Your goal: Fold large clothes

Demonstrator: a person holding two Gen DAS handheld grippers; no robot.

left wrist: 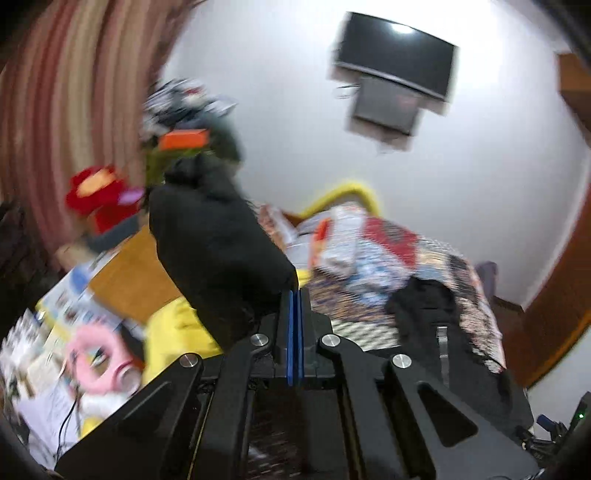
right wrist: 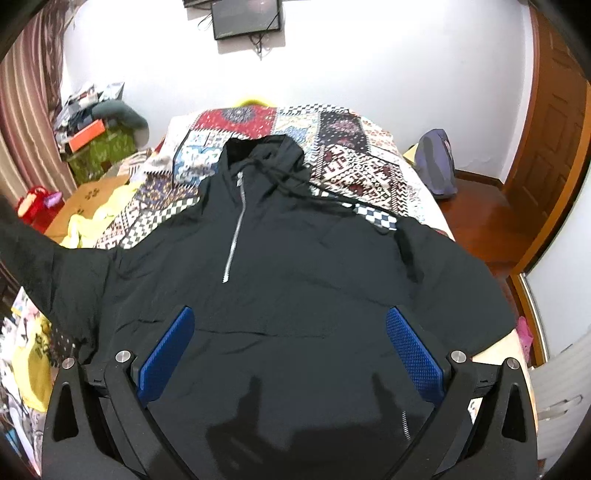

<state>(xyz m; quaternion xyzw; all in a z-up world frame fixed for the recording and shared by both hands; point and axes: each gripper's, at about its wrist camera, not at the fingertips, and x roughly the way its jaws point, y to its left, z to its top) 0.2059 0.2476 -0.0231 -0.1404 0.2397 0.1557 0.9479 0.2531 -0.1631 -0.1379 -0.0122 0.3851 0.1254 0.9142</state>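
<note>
Left gripper (left wrist: 295,295) clamps black sleeve (left wrist: 218,243) — lifted, blurred.

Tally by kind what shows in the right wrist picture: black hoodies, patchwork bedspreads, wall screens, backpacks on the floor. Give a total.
Hoodie: 1
Bedspread: 1
Screen: 1
Backpack: 1
Total: 4

One black hoodie (right wrist: 295,258), one patchwork bedspread (right wrist: 354,162), two wall screens (left wrist: 397,55), two grippers (right wrist: 291,350).
</note>
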